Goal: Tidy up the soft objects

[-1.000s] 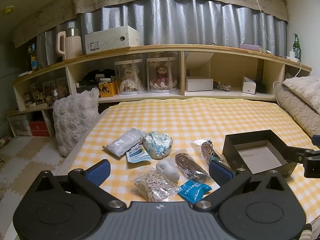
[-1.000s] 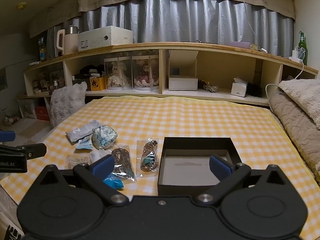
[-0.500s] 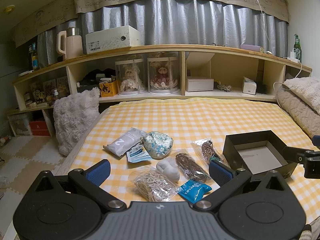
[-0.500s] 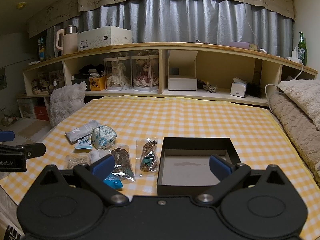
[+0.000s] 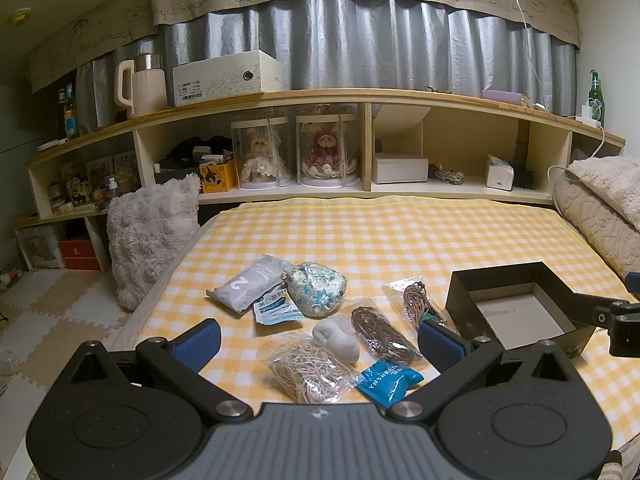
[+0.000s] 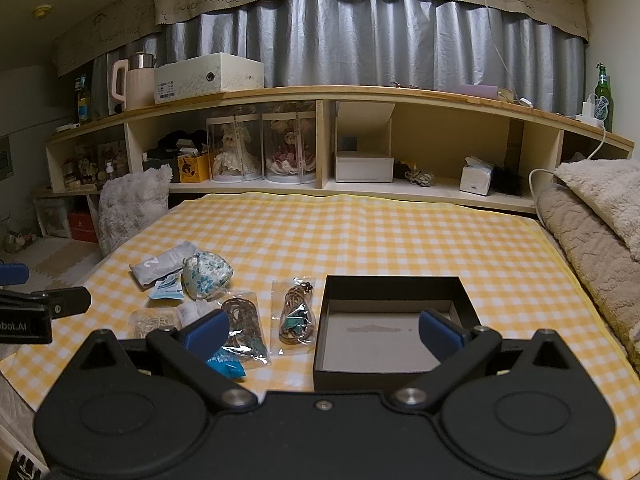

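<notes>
Black box [image 6: 390, 326] sits empty on the checked bed [image 5: 380, 236], likely the bin for sorting. Soft items clustered at its 9 o'clock: floral pouch [image 5: 317, 294], grey pack [image 5: 248, 282], bagged cords [image 5: 382, 332]. L gripper [image 5: 319, 338] & R gripper [image 6: 323, 326] fingers spread, holding nothing, ready to pick.

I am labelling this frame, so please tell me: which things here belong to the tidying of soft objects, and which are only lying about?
For the job:
black box, empty
floral pouch
grey packet
white soft lump
bagged cords
two blue sachets

Just lying about:
fluffy cushion
doll cases
kettle
green bottle
blankets
</notes>
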